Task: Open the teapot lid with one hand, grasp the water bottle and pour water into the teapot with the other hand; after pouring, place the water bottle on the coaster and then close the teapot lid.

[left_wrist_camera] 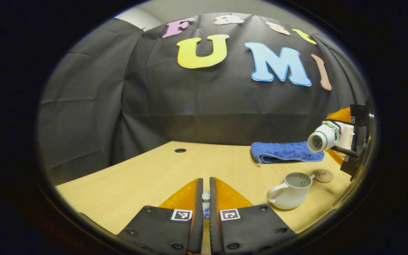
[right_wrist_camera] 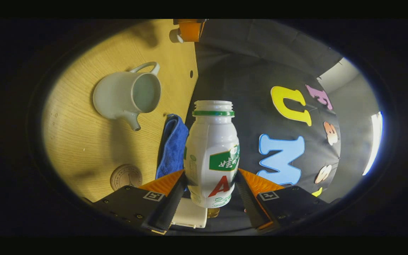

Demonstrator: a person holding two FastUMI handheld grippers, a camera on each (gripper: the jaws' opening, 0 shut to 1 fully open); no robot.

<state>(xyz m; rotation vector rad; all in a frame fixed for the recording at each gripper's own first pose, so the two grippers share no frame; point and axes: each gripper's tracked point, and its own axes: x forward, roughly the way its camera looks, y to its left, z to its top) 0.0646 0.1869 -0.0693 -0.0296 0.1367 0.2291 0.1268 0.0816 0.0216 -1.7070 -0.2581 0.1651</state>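
Both clamped: right gripper (right_wrist_camera: 211, 187) gripping light, smooth plastic water bottle (right_wrist_camera: 212, 156) mid-body; left gripper (left_wrist_camera: 205, 198) pinching small teapot lid (left_wrist_camera: 206, 196); teapot (left_wrist_camera: 290, 191) ceramic, fragile.

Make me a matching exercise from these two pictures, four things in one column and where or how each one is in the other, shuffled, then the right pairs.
Things:
1. water bottle
2. teapot
3. blue cloth
4. coaster

States:
A. folded, lying near the booth wall
B. lid off, standing open on the table
C. flat on the table, nothing on it
D. clamped in the right gripper, tipped over with no cap

Pairs: 1-D, 2-B, 3-A, 4-C
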